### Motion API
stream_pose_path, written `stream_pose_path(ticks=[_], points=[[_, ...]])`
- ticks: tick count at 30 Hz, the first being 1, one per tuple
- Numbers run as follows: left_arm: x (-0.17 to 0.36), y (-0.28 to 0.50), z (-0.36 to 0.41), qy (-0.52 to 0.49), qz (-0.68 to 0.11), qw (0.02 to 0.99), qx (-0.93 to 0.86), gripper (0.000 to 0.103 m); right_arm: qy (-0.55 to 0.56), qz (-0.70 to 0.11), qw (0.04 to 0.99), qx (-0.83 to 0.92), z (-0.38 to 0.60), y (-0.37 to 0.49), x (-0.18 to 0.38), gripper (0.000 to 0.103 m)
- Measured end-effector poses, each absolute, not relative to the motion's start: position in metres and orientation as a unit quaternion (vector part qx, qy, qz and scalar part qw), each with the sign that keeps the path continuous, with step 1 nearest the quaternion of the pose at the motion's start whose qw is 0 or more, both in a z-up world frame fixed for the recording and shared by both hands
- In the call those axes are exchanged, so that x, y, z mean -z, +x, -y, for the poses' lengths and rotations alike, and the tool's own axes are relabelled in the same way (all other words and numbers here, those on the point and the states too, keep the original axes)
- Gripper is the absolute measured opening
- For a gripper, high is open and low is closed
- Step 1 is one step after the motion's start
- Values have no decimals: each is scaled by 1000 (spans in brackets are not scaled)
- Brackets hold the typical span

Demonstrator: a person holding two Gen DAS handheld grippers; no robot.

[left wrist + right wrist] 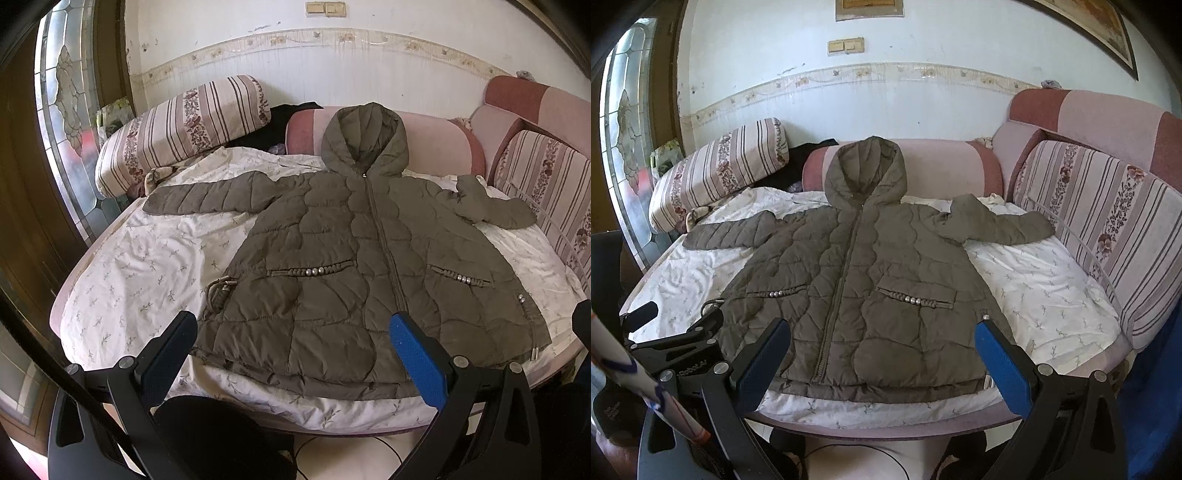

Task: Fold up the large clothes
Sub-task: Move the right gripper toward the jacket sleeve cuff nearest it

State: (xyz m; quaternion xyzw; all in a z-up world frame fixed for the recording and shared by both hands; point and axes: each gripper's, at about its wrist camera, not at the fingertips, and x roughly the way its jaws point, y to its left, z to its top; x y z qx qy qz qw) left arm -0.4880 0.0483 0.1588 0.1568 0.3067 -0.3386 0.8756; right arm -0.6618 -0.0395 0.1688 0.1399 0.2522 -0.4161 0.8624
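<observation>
An olive quilted hooded jacket (351, 258) lies flat and zipped on the white floral sheet (140, 266), front up, hood toward the wall, both sleeves spread out sideways. It also shows in the right wrist view (857, 280). My left gripper (295, 332) is open and empty, held in front of the jacket's hem on its left half. My right gripper (882, 339) is open and empty, in front of the hem near the zipper. The left gripper also shows at the left of the right wrist view (683, 332).
The sheet covers a bed (886, 424) with a rounded front edge. Striped cushions stand at the left (177, 129) and right (1108, 229). A pink bolster (942, 166) and a dark garment (273, 125) lie behind the hood. A glass door (62, 110) is on the left.
</observation>
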Motion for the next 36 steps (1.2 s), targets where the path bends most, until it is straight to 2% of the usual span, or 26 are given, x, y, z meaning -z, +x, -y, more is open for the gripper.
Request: stream_pose_path(ticks=[15,36], points=[[-147,-463,-11,171,-302,880,323,103,187,-290,835,429,103,-652,-136,102],[-130,-423,131,192,-278,880,334,103,178,-320,785,500,210,-629,-110,102]])
